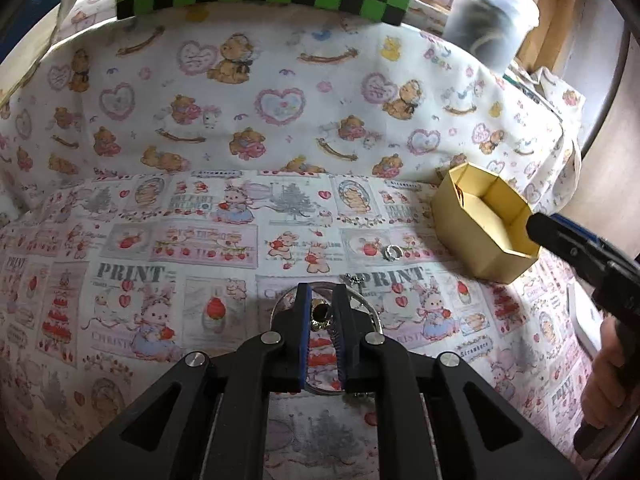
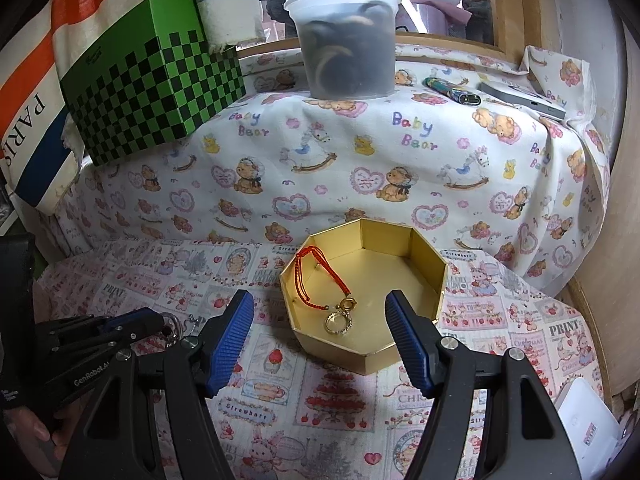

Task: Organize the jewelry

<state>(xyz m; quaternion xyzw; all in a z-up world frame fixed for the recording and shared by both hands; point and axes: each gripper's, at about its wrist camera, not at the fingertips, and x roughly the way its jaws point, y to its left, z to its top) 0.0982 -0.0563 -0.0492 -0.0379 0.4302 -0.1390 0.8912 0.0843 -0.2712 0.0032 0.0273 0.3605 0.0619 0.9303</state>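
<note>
I read this as a home, probably a bedroom corner. A nursery-print cloth (image 2: 400, 168) marked "Baby Bear" drapes the far ledge. On the ledge stand a green checkered box (image 2: 152, 80), a lidded plastic tub (image 2: 346, 40) and a lighter (image 2: 452, 90). A "PARIS" bag (image 2: 36, 92) leans far left.

Gold box (image 2: 362, 354), red cord (image 2: 308, 276), green-black checkered box (image 2: 152, 92).

the left gripper (image 1: 322, 300) points down, its jaws nearly together with a narrow gap between them (something small sits there). the right gripper (image 2: 320, 320) has its jaws wide apart.
</note>
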